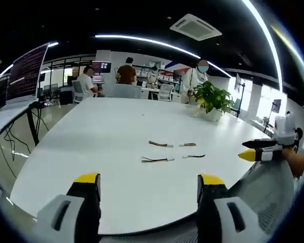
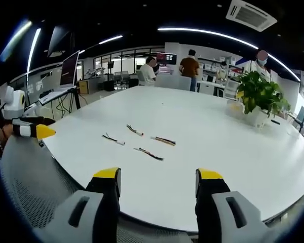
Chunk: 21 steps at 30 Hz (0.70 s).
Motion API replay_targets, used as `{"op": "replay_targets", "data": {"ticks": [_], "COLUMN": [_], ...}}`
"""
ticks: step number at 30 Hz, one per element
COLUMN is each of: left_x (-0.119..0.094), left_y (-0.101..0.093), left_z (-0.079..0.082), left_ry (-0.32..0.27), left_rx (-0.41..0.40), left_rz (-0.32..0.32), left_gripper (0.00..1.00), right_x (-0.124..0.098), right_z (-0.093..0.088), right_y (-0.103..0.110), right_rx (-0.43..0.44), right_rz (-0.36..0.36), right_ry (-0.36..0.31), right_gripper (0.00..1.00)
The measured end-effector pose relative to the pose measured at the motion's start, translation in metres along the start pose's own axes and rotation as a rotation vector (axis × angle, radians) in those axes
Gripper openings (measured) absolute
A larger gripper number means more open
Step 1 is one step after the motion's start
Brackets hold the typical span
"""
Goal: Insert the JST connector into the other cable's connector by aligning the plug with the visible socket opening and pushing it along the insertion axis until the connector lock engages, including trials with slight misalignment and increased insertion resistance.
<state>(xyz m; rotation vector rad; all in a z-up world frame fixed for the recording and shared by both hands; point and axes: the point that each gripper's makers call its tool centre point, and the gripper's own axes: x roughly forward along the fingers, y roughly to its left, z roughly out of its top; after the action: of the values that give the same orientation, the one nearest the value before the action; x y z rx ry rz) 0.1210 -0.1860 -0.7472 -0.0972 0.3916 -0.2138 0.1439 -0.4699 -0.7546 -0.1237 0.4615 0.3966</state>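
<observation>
Several short JST cables with white connectors lie loose near the middle of the white round table (image 1: 91, 152). In the left gripper view they form two pairs: a far pair (image 1: 160, 145), (image 1: 188, 145) and a near pair (image 1: 157, 160), (image 1: 194, 156). My left gripper (image 1: 148, 179) hovers open at the table's near edge, holding nothing. In the right gripper view the same cables (image 2: 113, 138), (image 2: 134, 130), (image 2: 163, 140), (image 2: 149, 153) lie ahead of my open, empty right gripper (image 2: 157, 174). Each gripper appears at the side of the other's view: the right gripper (image 1: 247, 151) and the left gripper (image 2: 40, 131).
A potted plant (image 1: 213, 101) (image 2: 261, 96) stands on the table's far side. A grey mesh chair (image 2: 35, 192) sits below the table's edge. A screen on a stand (image 1: 25, 76) is off to one side. People sit and stand at desks in the background.
</observation>
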Motion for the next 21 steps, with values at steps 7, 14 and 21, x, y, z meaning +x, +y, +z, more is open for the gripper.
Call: {"op": "replay_targets", "data": {"ticks": [7, 14, 21], "left_x": [0.000, -0.002, -0.005], "left_y": [-0.008, -0.017, -0.020], "left_z": [0.004, -0.002, -0.002], "left_ry": [-0.020, 0.039, 0.074], "left_rx": [0.004, -0.025, -0.068], "left_rz": [-0.034, -0.091, -0.122], "left_gripper": [0.83, 0.99, 0.99], "right_x": [0.001, 0.002, 0.002], "right_z": [-0.003, -0.004, -0.003], "right_y": [0.001, 0.005, 0.006], "right_rx": [-0.003, 0.007, 0.020], "right_rz": [0.006, 0.031, 0.051], "right_ry": [0.018, 0.027, 0.029], "right_gripper": [0.59, 0.69, 0.69]}}
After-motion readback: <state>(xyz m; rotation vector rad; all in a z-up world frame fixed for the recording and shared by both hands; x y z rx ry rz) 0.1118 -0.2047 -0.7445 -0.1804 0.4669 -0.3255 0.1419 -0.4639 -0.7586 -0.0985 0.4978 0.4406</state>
